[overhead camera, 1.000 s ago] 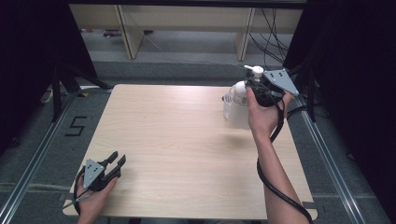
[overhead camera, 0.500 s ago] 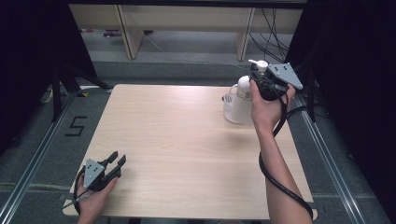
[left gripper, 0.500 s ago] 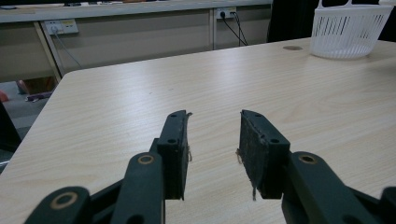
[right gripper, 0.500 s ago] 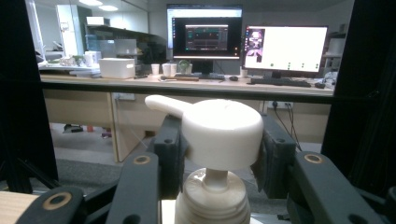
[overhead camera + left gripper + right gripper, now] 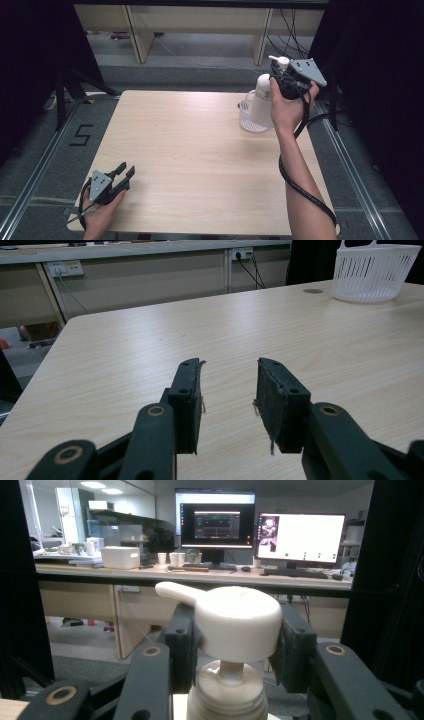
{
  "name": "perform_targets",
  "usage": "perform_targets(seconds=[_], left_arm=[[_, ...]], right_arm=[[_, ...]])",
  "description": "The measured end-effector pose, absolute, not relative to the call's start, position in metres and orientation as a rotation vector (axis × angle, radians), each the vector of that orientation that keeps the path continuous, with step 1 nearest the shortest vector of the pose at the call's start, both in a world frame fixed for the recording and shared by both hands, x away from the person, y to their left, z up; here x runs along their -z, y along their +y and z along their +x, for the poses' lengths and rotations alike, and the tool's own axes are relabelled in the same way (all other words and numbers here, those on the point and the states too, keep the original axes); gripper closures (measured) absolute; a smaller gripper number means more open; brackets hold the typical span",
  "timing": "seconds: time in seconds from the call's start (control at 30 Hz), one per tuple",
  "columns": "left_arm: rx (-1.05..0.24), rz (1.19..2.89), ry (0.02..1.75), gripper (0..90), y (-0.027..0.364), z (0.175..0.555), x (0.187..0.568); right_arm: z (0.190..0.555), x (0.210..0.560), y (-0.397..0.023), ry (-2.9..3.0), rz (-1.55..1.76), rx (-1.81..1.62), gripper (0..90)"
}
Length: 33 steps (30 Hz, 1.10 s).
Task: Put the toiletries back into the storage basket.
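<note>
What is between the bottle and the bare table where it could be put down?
The white basket. The pump bottle, gripped at its pump head by the right gripper, has its lower part inside the basket, so the wall surrounds it. Beyond that, nothing visible blocks the table.

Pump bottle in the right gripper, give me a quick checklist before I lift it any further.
1. Right gripper shut on the pump bottle: ok; the jaws clamp the pump head.
2. Bottle upright: ok; it hangs roughly vertical in the high view.
3. Bottle clear of the basket: not ok; its base looks level with the basket rim or inside it.
4. Left gripper out of the way: ok; open, at the near left corner of the table.
5. Cable free: cannot tell; it loops around the right forearm.
</note>
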<state>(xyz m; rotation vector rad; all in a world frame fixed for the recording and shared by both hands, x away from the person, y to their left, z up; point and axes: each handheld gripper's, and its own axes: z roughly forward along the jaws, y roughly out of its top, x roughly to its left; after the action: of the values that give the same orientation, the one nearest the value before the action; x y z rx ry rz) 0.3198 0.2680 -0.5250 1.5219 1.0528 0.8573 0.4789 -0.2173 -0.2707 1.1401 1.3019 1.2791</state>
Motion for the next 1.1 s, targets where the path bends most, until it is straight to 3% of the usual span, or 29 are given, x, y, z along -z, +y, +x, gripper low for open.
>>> perform_targets(seconds=[1.1], left_arm=[[-0.856, 1.520, 1.057, 61.6, 0.268, 0.320, 0.525]], right_arm=[[0.515, 0.252, -0.218, 1.280, 1.145, -1.274, 59.8]])
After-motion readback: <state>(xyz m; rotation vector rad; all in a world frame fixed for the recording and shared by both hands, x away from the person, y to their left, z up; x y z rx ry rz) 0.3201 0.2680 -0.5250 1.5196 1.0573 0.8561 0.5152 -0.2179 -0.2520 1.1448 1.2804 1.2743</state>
